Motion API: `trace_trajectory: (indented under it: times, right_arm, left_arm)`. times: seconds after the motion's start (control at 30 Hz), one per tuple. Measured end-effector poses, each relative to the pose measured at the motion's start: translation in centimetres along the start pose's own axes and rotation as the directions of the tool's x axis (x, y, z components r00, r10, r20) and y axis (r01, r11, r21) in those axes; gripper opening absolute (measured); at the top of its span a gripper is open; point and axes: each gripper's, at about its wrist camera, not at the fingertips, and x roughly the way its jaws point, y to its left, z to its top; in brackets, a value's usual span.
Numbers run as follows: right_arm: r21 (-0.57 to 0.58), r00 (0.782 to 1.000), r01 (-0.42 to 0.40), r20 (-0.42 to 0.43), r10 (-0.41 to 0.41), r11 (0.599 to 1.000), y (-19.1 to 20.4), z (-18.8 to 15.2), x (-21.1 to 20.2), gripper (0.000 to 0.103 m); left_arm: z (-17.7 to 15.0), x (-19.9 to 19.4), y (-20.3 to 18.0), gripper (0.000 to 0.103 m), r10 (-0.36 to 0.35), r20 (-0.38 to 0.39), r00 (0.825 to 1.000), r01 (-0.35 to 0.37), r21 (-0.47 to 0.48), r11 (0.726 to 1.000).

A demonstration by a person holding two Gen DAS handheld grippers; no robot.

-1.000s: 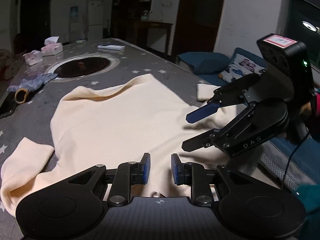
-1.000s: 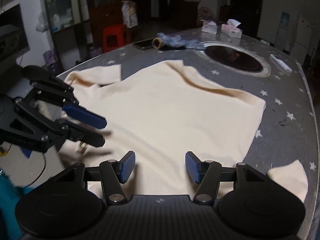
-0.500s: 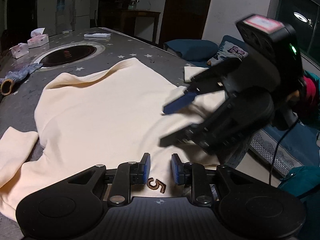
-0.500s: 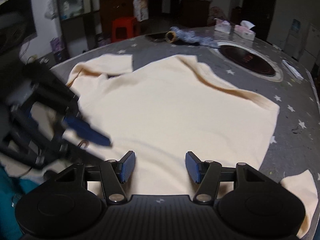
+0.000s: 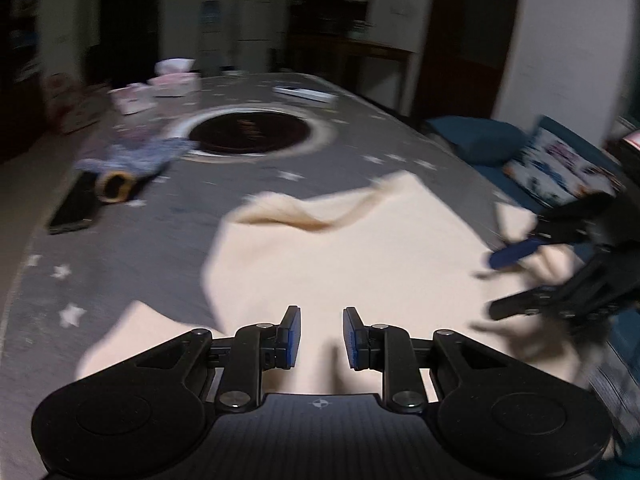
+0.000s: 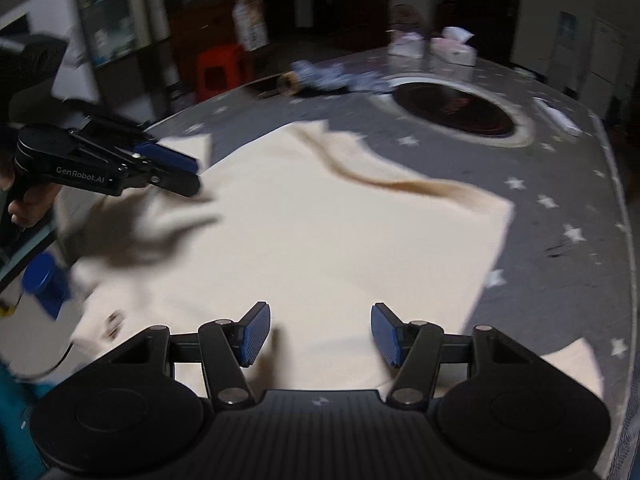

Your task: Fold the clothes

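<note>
Grey table (image 5: 168, 248): star-printed top carrying everything we work with; a dark round inset (image 5: 250, 133) sits at its far middle, and bare cloth-free room lies left and far of the shirt.
Cream shirt (image 6: 320, 240): spread flat on the near half of the table, collar toward the far side, hem toward us, so its long axis runs near to far; one sleeve (image 5: 132, 340) lies out at near left, the other at near right.
Left gripper (image 5: 318, 338): hovers over the shirt's near part, left of centre, fingers set narrow with only air between them, nothing held; we judge it nearer the left sleeve.
Right gripper (image 6: 318, 334): hovers over the hem right of centre, fingers at a middling gap, nothing held; its pads do not touch the cloth as far as we can tell.
Key relation: shirt lies ahead of and below both pairs of fingers; we judge the coming move a grasp of a side edge or sleeve, folded inward across the long axis.
Edges: the table's near rim is close beside the hem, so we have little room to pull toward us.
Small things: blue bundle (image 5: 136, 156), phone (image 5: 76, 210), tissue boxes (image 6: 434, 46), all well apart at the far side.
</note>
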Motion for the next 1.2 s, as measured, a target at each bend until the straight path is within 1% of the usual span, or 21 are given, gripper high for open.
trace_trajectory:
  times: [0.07, 0.1, 0.17, 0.23, 0.27, 0.4, 0.47, 0.5, 0.53, 0.6, 0.7, 0.73, 0.8, 0.83, 0.87, 0.9, 0.93, 1.0, 1.07, 1.1, 1.2]
  right_arm:
    - [0.032, 0.999, 0.033, 0.012, -0.034, 0.999, -1.7, 0.8, 0.4, 0.057]
    - [0.049, 0.998, 0.052, 0.017, -0.053, 0.997, -2.6, 1.2, 0.6, 0.057]
    - [0.095, 0.997, 0.073, 0.025, -0.076, 0.993, -4.3, 1.9, 1.1, 0.057]
    - [0.131, 0.995, 0.092, 0.032, -0.097, 0.987, -5.7, 2.4, 1.5, 0.057]
    - [0.151, 0.994, 0.102, 0.034, -0.109, 0.983, -6.4, 2.6, 1.8, 0.057]
    - [0.215, 0.990, 0.128, 0.034, -0.139, 0.968, -9.2, 3.5, 2.9, 0.057]
    - [0.227, 0.989, 0.133, 0.031, -0.143, 0.965, -9.9, 3.7, 3.4, 0.057]
    - [0.231, 0.989, 0.135, 0.029, -0.145, 0.964, -10.2, 3.8, 3.6, 0.057]
    - [0.235, 0.989, 0.137, 0.026, -0.147, 0.962, -10.5, 3.8, 3.8, 0.057]
    - [0.243, 0.988, 0.141, 0.022, -0.150, 0.960, -11.1, 4.0, 4.3, 0.057]
    - [0.249, 0.989, 0.139, 0.015, -0.147, 0.959, -11.7, 4.1, 5.0, 0.057]
    - [0.250, 0.989, 0.138, 0.013, -0.146, 0.958, -11.8, 4.1, 5.2, 0.057]
    - [0.253, 0.990, 0.136, 0.009, -0.143, 0.958, -12.0, 4.1, 5.6, 0.057]
    - [0.254, 0.990, 0.135, 0.007, -0.141, 0.958, -12.1, 4.0, 5.7, 0.057]
    - [0.255, 0.990, 0.134, 0.006, -0.140, 0.958, -12.1, 4.0, 5.8, 0.057]
    - [0.256, 0.990, 0.132, 0.005, -0.138, 0.958, -12.2, 4.0, 5.9, 0.057]
    - [0.257, 0.991, 0.131, 0.005, -0.137, 0.957, -12.2, 4.0, 5.9, 0.057]
    - [0.255, 0.991, 0.129, 0.004, -0.135, 0.958, -12.2, 4.1, 6.0, 0.057]
    - [0.253, 0.991, 0.127, 0.003, -0.133, 0.959, -12.3, 4.1, 6.1, 0.057]
    - [0.253, 0.991, 0.128, 0.002, -0.133, 0.959, -12.2, 4.1, 6.1, 0.057]
    - [0.256, 0.991, 0.126, 0.002, -0.131, 0.959, -12.3, 4.2, 6.3, 0.057]
  left_arm:
    - [1.1, 1.1, 1.3, 0.031, 0.040, 0.005, 0.999, -0.040, -0.038, 0.998]
    - [1.6, 1.6, 1.7, 0.032, 0.059, 0.005, 0.998, -0.058, -0.047, 0.997]
    - [2.4, 2.7, 2.5, 0.039, 0.091, 0.001, 0.996, -0.091, -0.059, 0.994]
    - [3.2, 4.1, 3.1, 0.043, 0.118, -0.007, 0.993, -0.118, -0.069, 0.991]
    - [3.4, 4.7, 3.4, 0.043, 0.125, -0.012, 0.992, -0.125, -0.073, 0.989]
    - [3.9, 6.9, 3.6, 0.043, 0.086, -0.034, 0.996, -0.088, -0.073, 0.993]
    - [3.8, 7.4, 3.2, 0.039, 0.071, -0.036, 0.997, -0.074, -0.066, 0.995]
    - [3.8, 7.6, 3.0, 0.033, 0.064, -0.035, 0.997, -0.066, -0.062, 0.996]
    - [3.8, 7.6, 2.7, 0.023, 0.059, -0.029, 0.998, -0.061, -0.056, 0.997]
    - [3.7, 7.0, 1.4, 0.021, 0.048, 0.003, 0.999, -0.048, -0.011, 0.999]
    - [3.2, 5.8, -0.8, 0.022, -0.047, 0.019, 0.999, 0.045, 0.083, 0.996]
    - [2.9, 5.4, -1.6, 0.024, -0.095, 0.010, 0.995, 0.093, 0.112, 0.989]
    - [2.2, 4.8, -3.0, 0.026, -0.200, -0.013, 0.980, 0.199, 0.176, 0.964]
    - [1.9, 4.5, -3.5, 0.030, -0.219, -0.019, 0.976, 0.218, 0.205, 0.954]
    - [1.8, 4.2, -3.8, 0.035, -0.214, -0.010, 0.977, 0.211, 0.223, 0.952]
    - [1.6, 3.9, -4.0, 0.036, -0.207, 0.002, 0.978, 0.200, 0.240, 0.950]
    - [1.7, 3.6, -3.9, 0.037, -0.188, 0.018, 0.982, 0.178, 0.239, 0.955]
    - [2.1, 3.3, -3.0, 0.037, -0.152, 0.055, 0.987, 0.138, 0.200, 0.970]
    - [2.7, 3.4, -1.6, 0.043, -0.099, 0.088, 0.991, 0.088, 0.122, 0.989]
    - [2.9, 3.5, -0.7, 0.043, -0.068, 0.098, 0.993, 0.061, 0.078, 0.995]
    - [3.5, 4.1, 2.0, 0.043, 0.006, 0.102, 0.995, 0.000, -0.052, 0.999]
